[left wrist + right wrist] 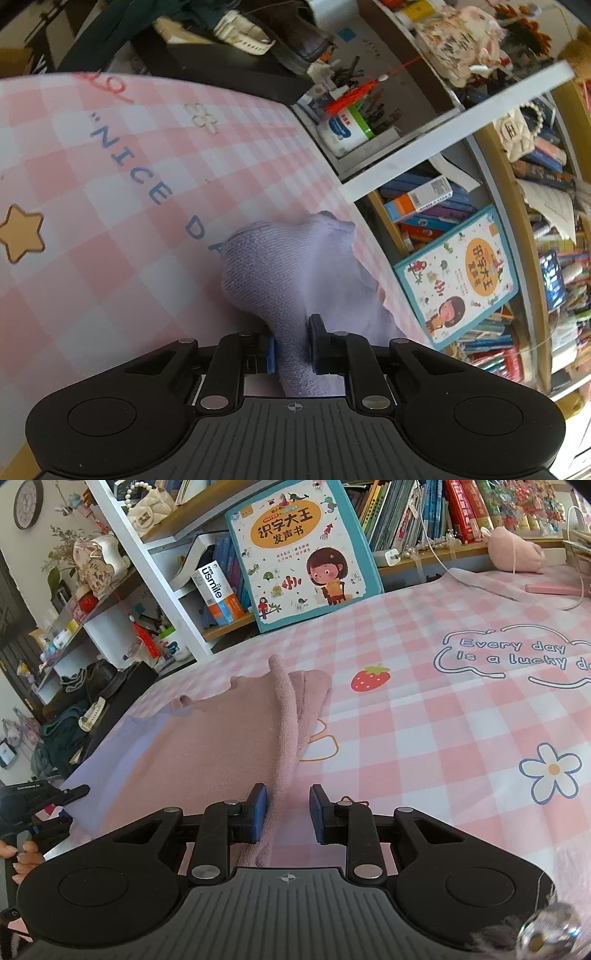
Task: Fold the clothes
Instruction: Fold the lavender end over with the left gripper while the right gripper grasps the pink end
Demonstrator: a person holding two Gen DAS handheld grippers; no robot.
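Observation:
A knitted garment lies on the pink checked bedsheet (424,720). In the left wrist view it looks pale lilac (291,269); in the right wrist view its body looks dusty pink (221,746), with a lilac edge at the left. My left gripper (291,345) is shut on a bunched part of the garment and holds it above the sheet. My right gripper (288,812) is open, and a ridge of the garment runs between its fingers. The left gripper also shows at the left edge of the right wrist view (44,797).
A bookshelf stands along the bed, with a teal picture book (299,550) leaning at the sheet's edge. A dark shelf with shoes and clothes (85,709) stands at the left. A pink soft toy (517,554) and a cable lie at the far right.

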